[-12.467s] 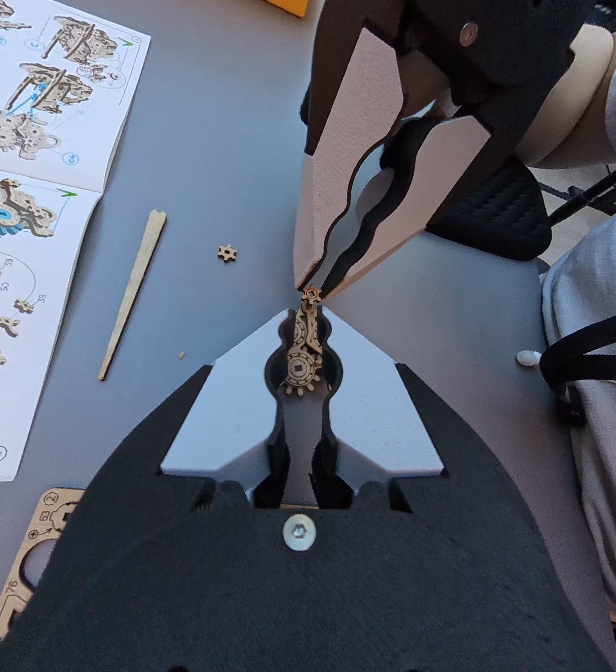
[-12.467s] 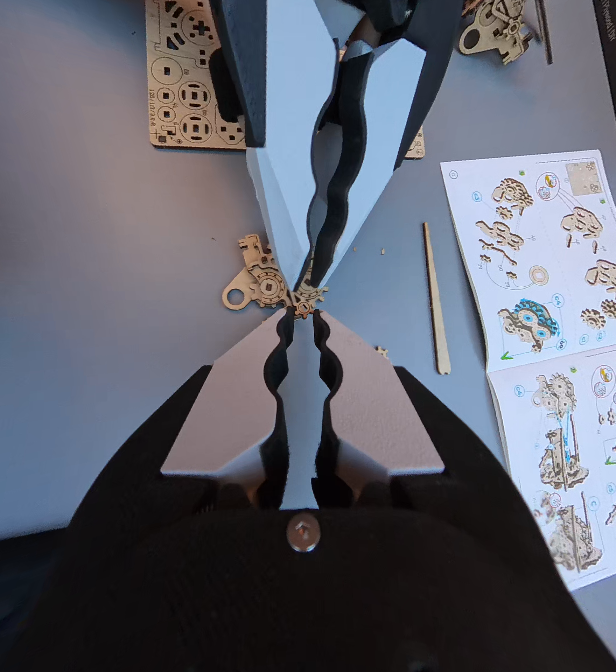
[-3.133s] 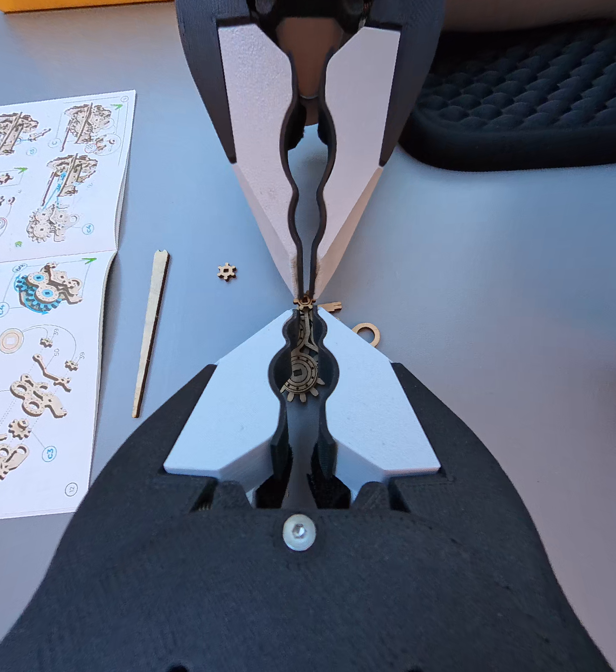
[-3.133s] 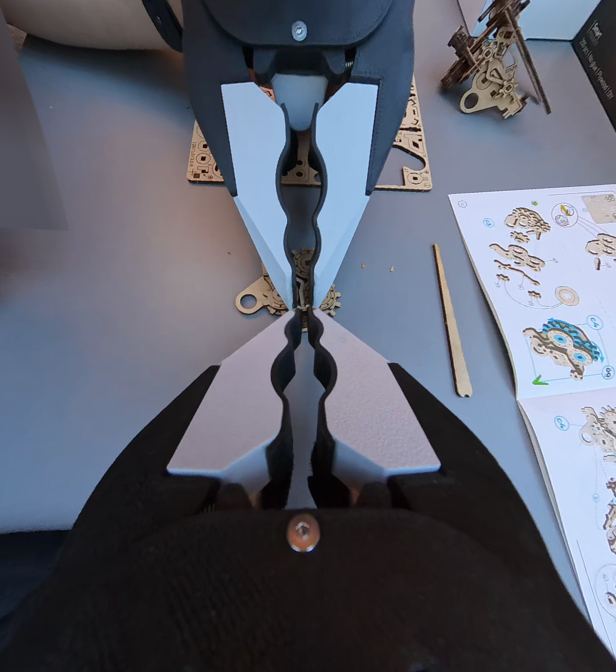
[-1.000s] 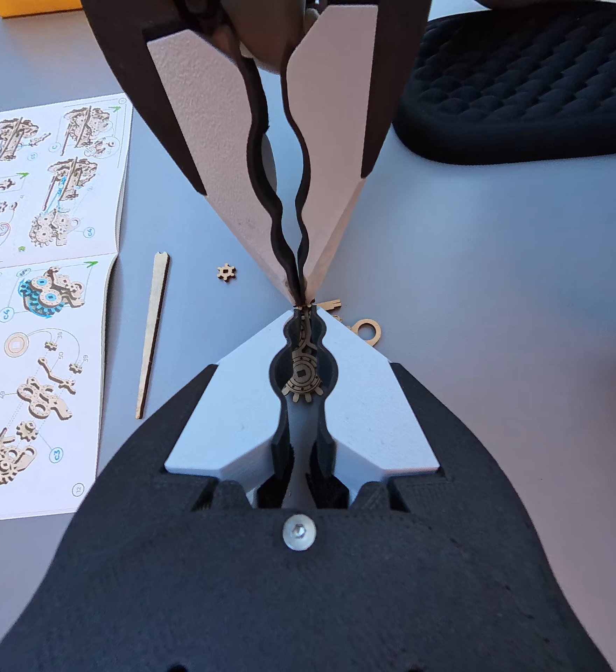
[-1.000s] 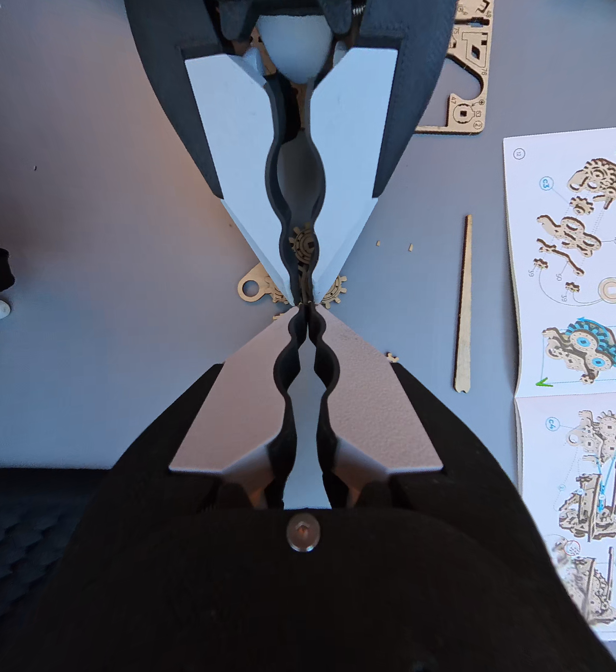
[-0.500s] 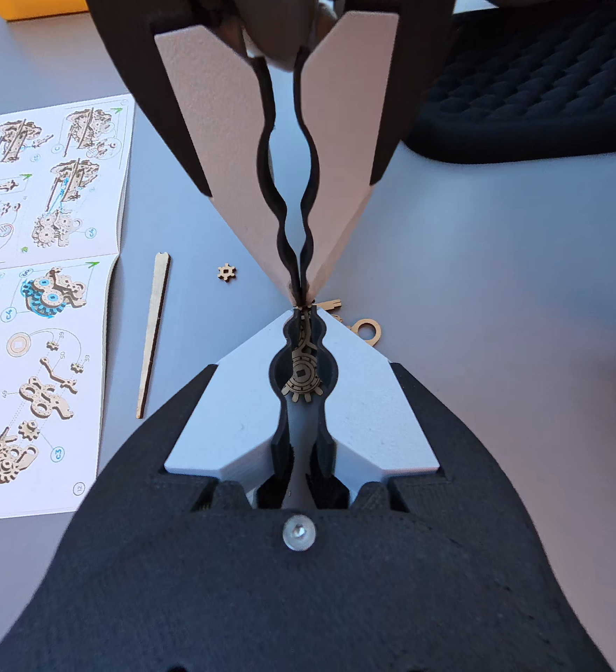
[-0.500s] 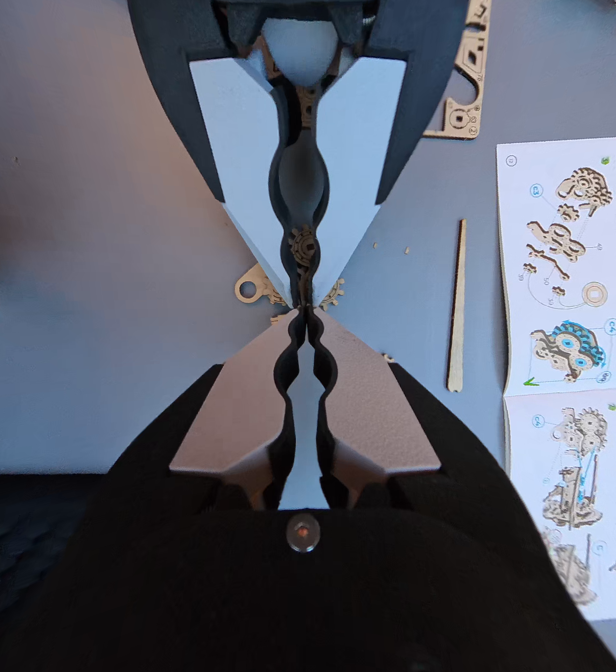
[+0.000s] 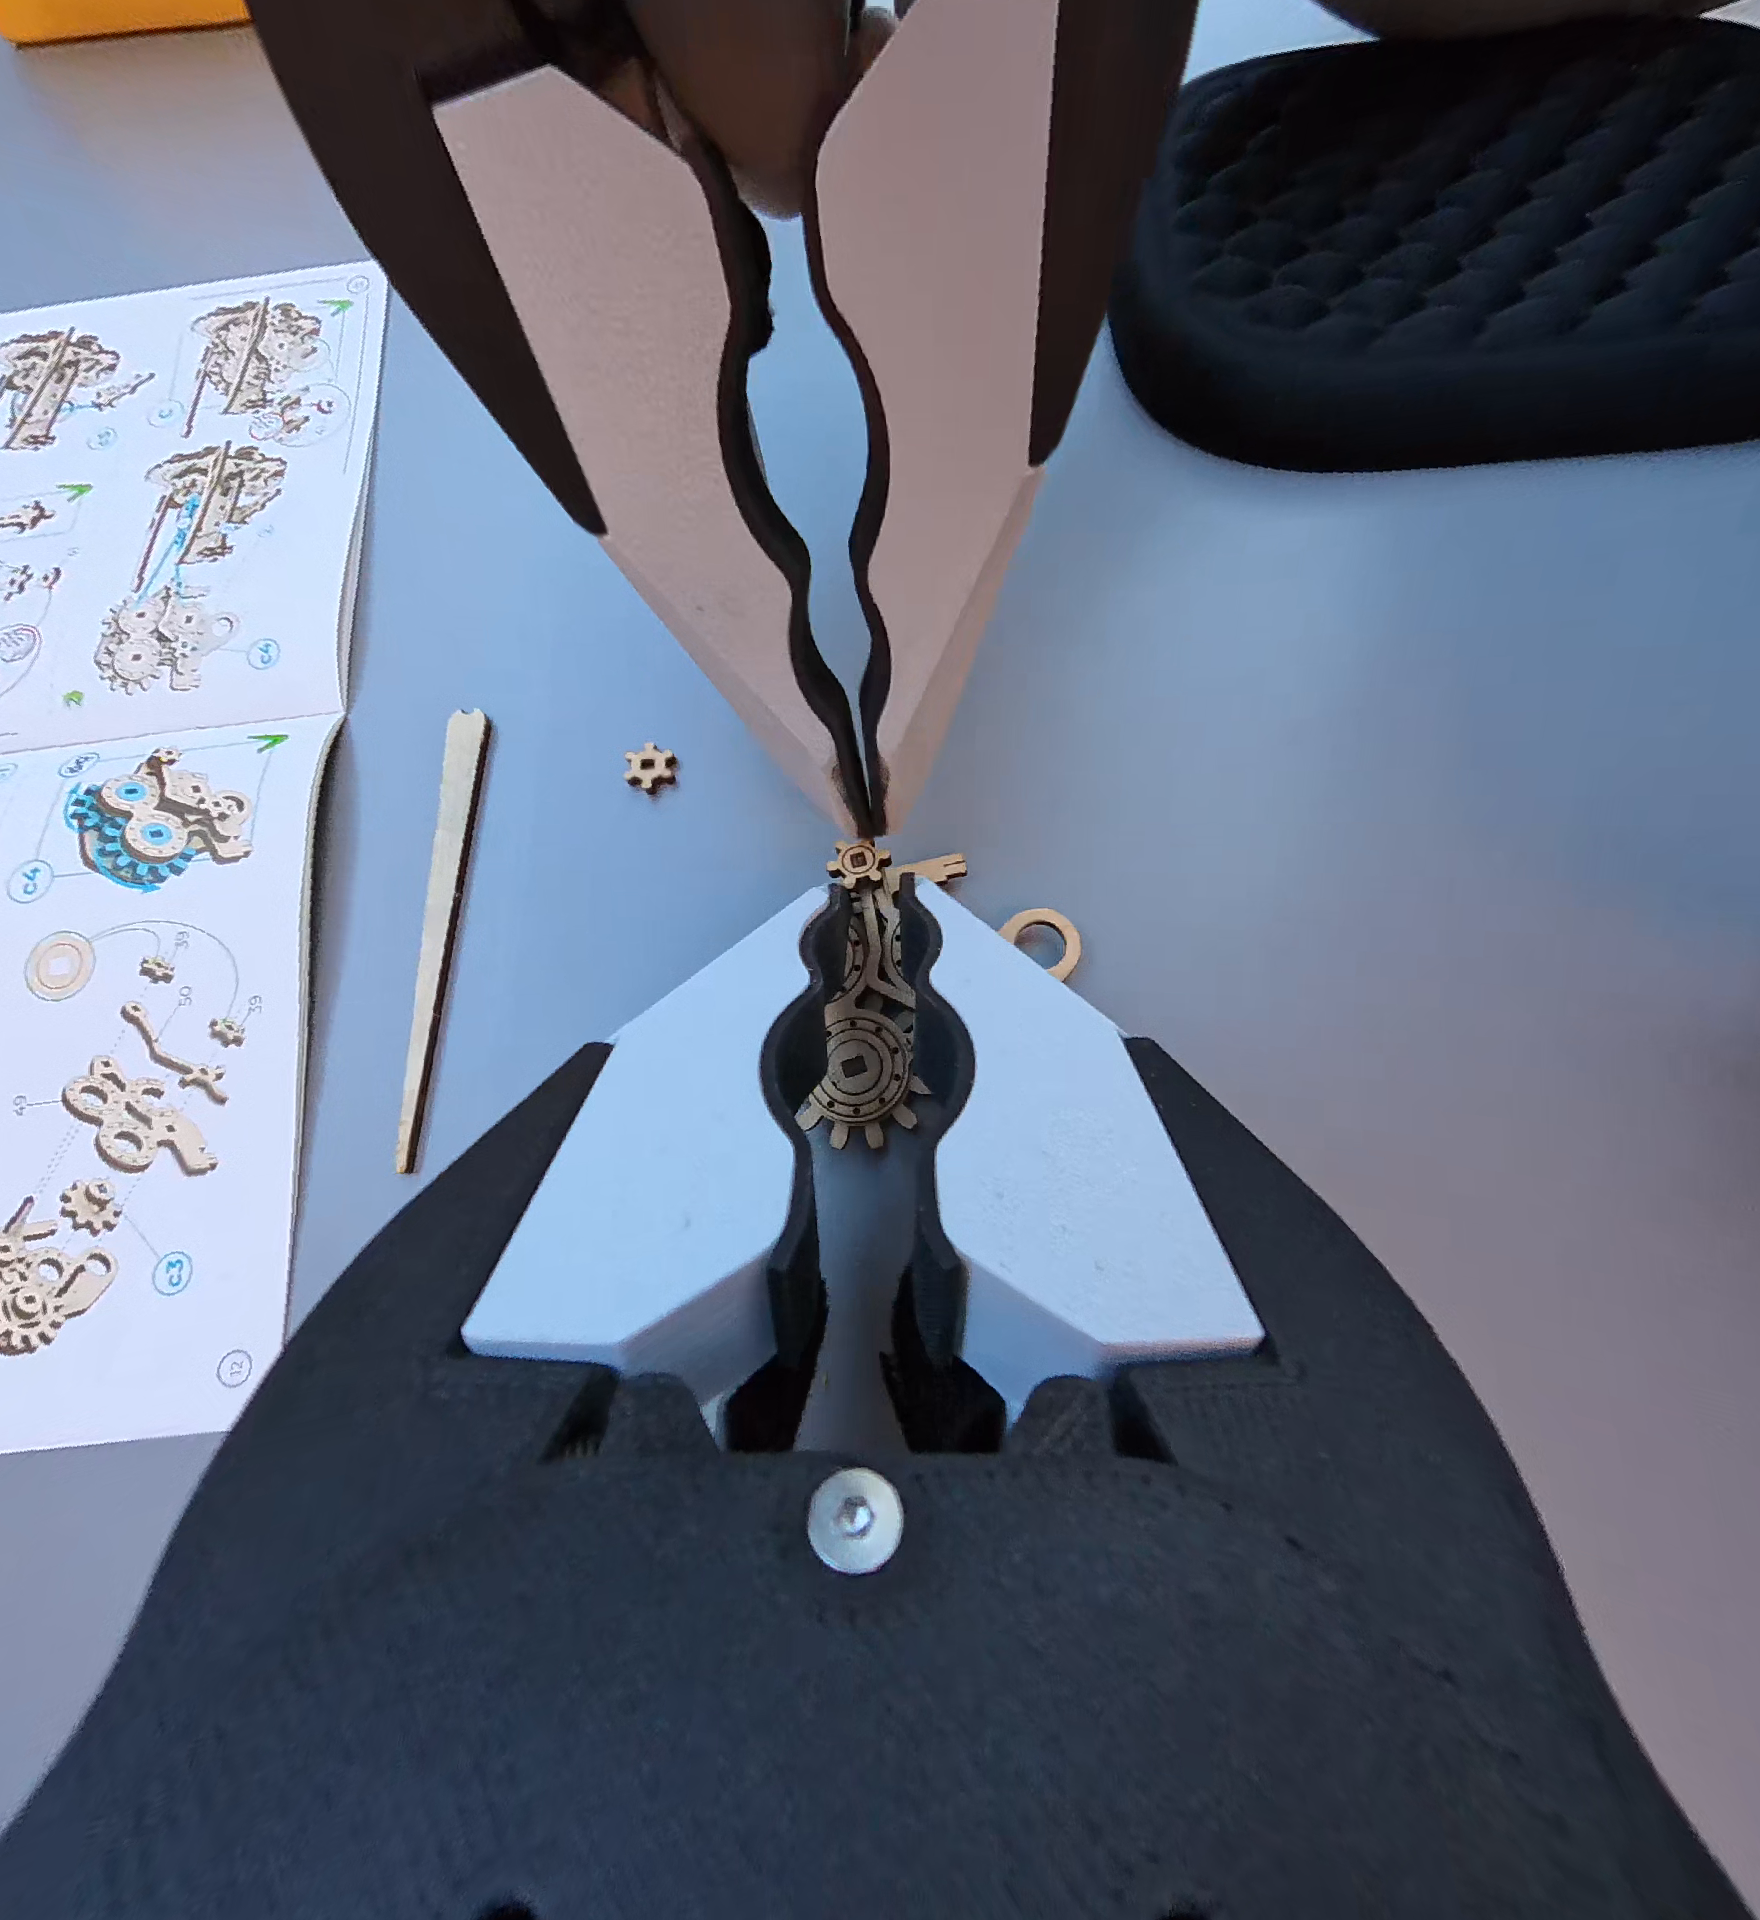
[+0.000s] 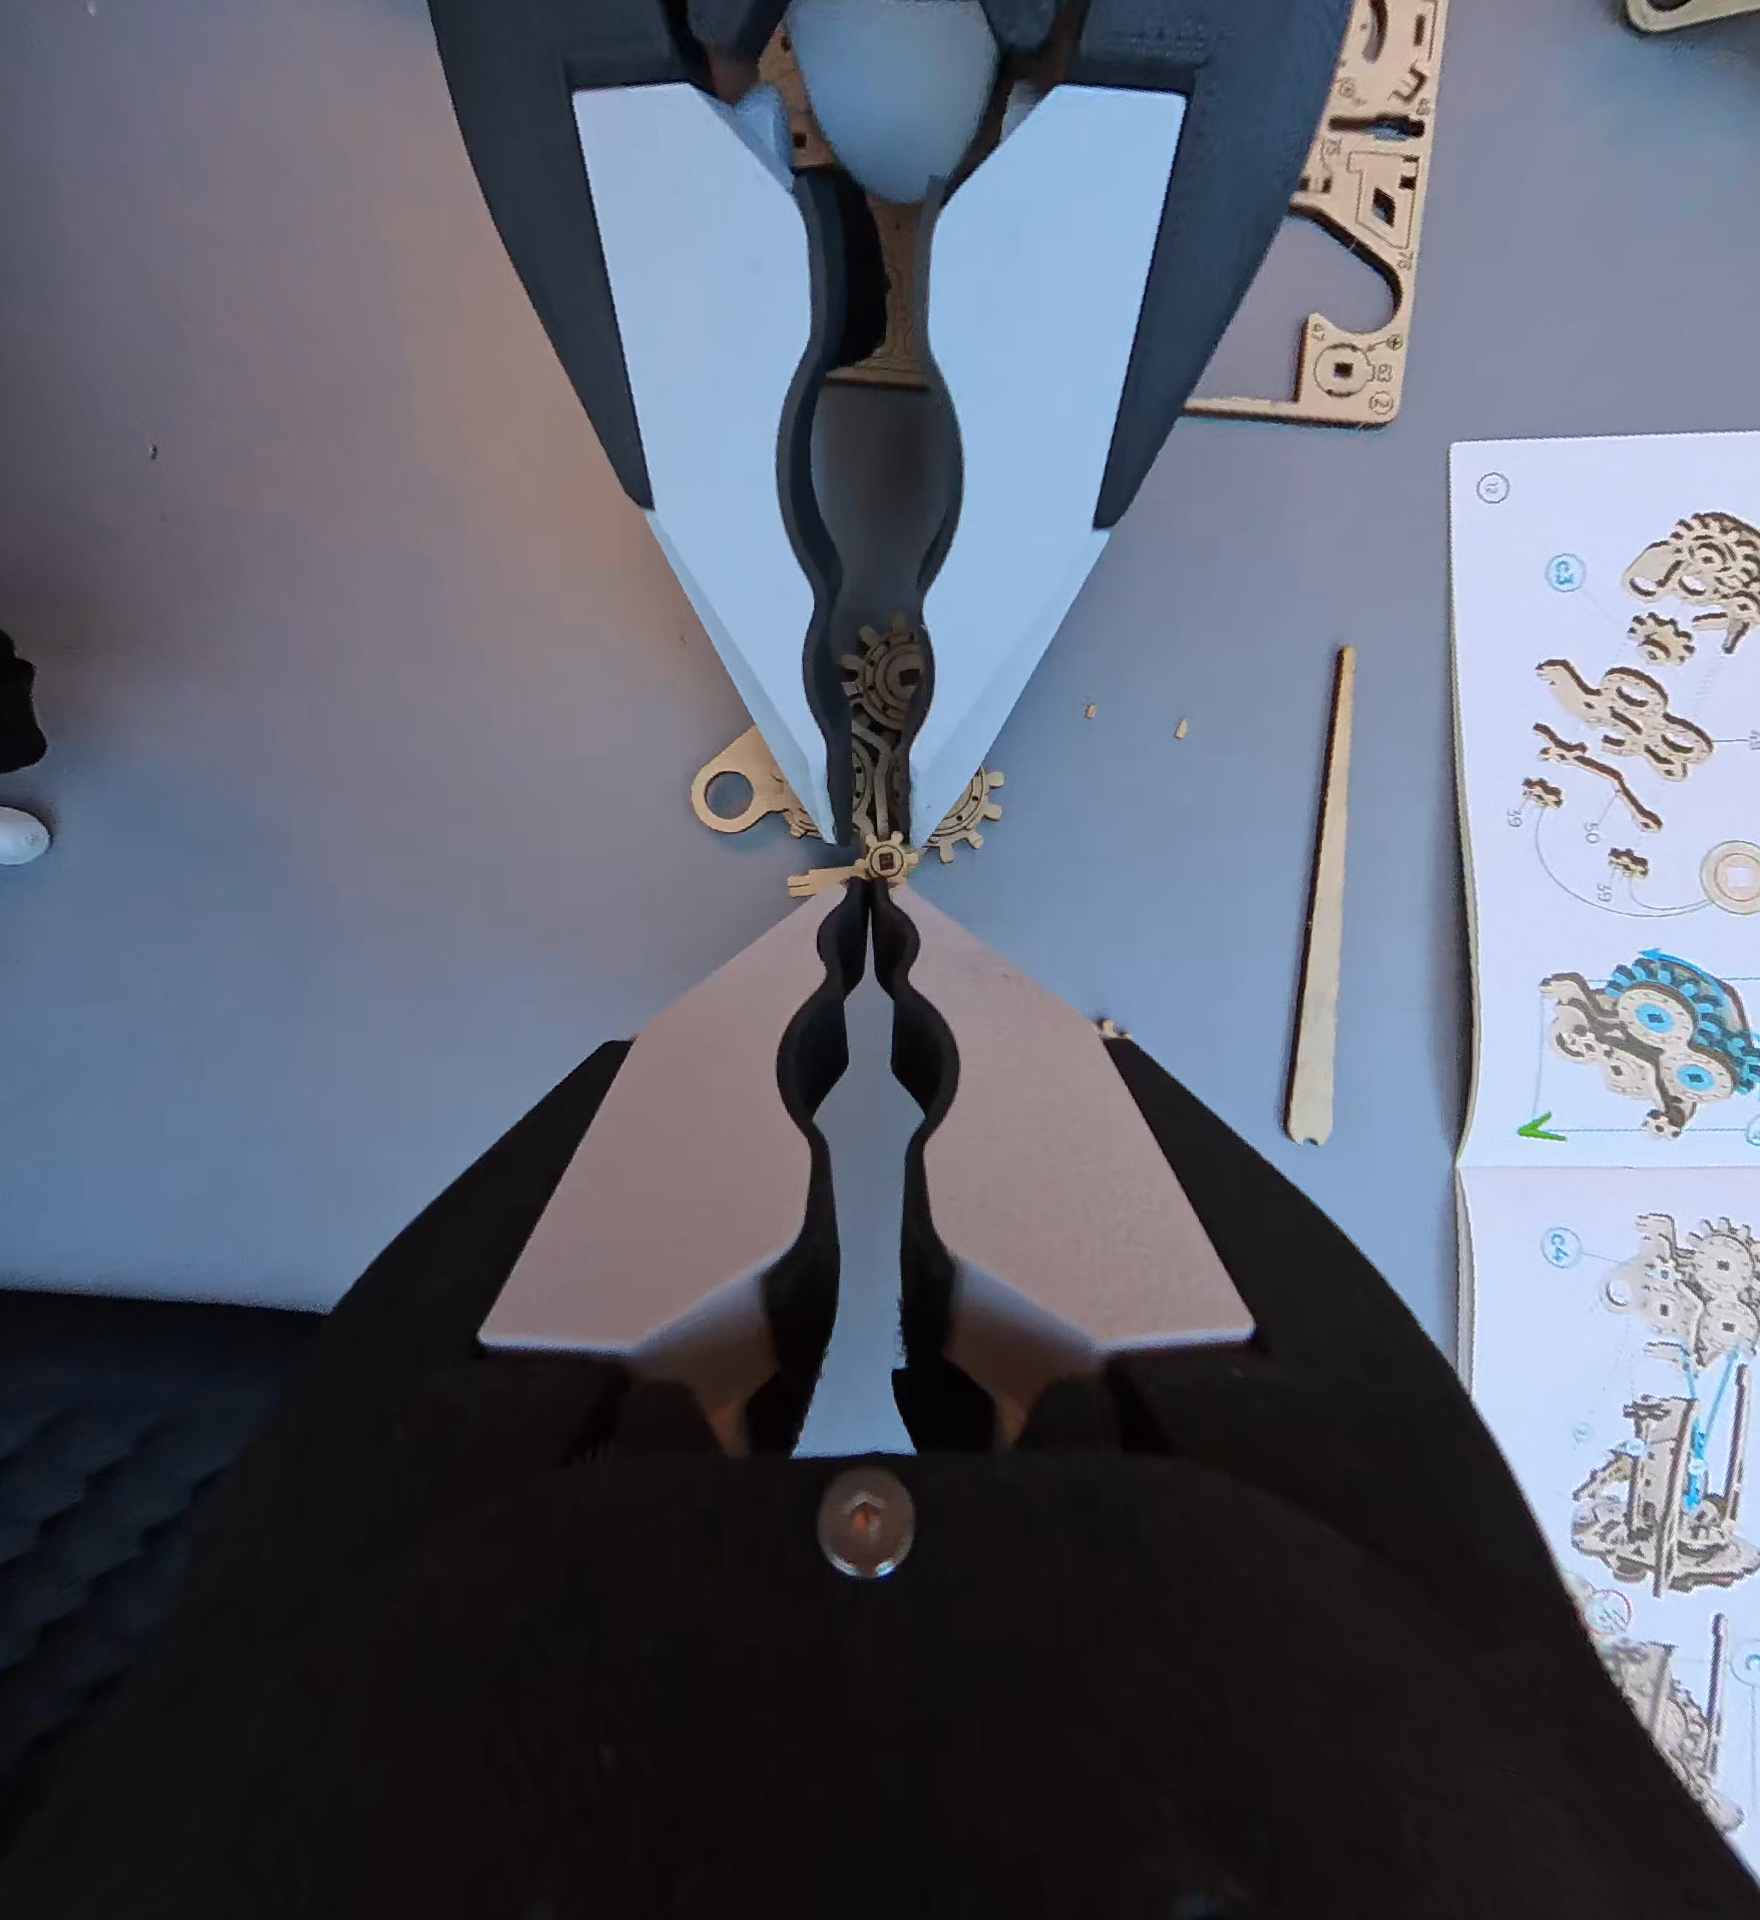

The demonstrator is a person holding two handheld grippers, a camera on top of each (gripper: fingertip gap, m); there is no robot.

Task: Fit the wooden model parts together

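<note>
Left wrist view: left gripper (image 9: 868, 902) clamps gear assembly (image 9: 863, 1049) (tips meeting).

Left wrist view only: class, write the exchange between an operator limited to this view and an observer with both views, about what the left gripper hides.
Operator: What lies behind my left gripper?
Observer: A wooden parts sheet, lying flat beyond it.
Operator: I see a ring lug poking out beside one finger. What shows on the other side?
Observer: A toothed gear rim sticks out past that finger.
</note>
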